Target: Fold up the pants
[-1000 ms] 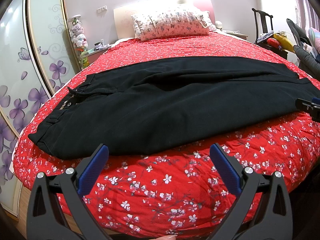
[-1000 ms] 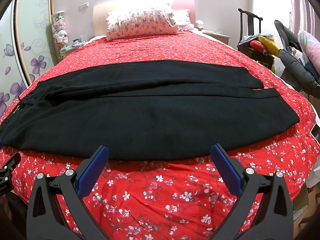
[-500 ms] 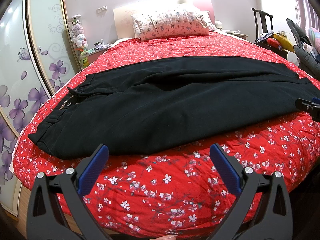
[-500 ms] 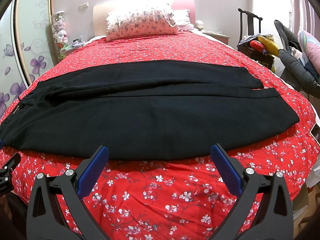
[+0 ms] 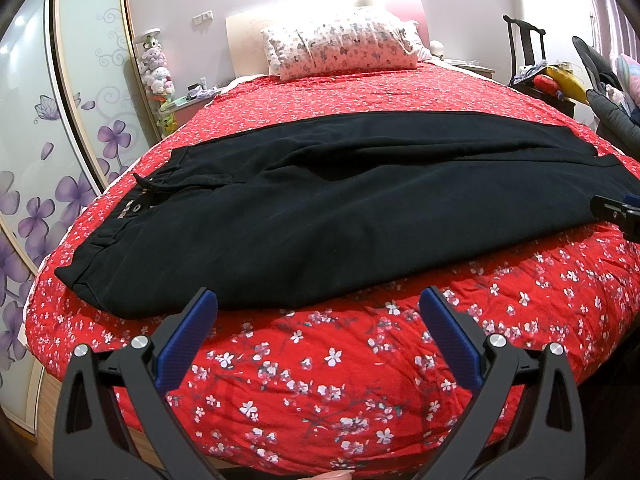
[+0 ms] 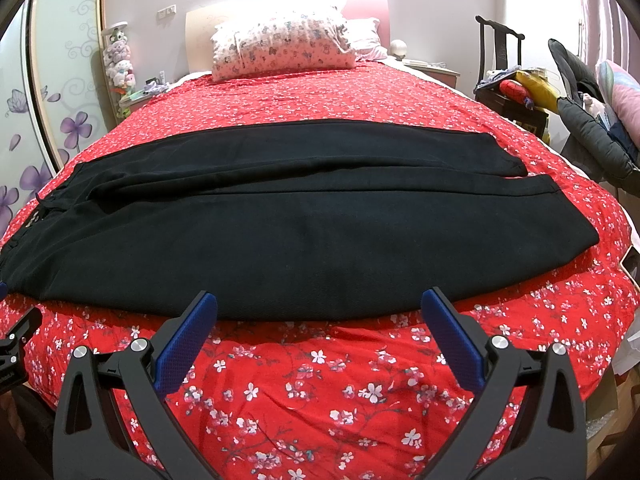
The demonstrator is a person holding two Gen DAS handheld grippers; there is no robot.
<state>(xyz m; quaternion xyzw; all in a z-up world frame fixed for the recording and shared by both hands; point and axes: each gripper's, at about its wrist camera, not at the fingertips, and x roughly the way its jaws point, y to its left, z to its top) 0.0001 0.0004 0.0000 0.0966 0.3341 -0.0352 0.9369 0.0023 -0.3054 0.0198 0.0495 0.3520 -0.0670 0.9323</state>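
Note:
Black pants [image 5: 320, 208] lie flat across a bed with a red flowered cover [image 5: 340, 360], waistband at the left, leg hems at the right; they also show in the right wrist view [image 6: 304, 232]. The two legs lie side by side, the far one partly overlapped. My left gripper [image 5: 318, 312] is open and empty, just short of the pants' near edge toward the waist end. My right gripper [image 6: 318, 312] is open and empty, just short of the near edge toward the leg end. Each gripper shows at the other view's edge.
A flowered pillow [image 5: 340, 48] lies at the headboard. A wardrobe with purple flower doors [image 5: 60, 140] stands at the left. A dark chair with piled things [image 6: 516, 84] and a grey jacket [image 6: 592, 136] stand at the right of the bed.

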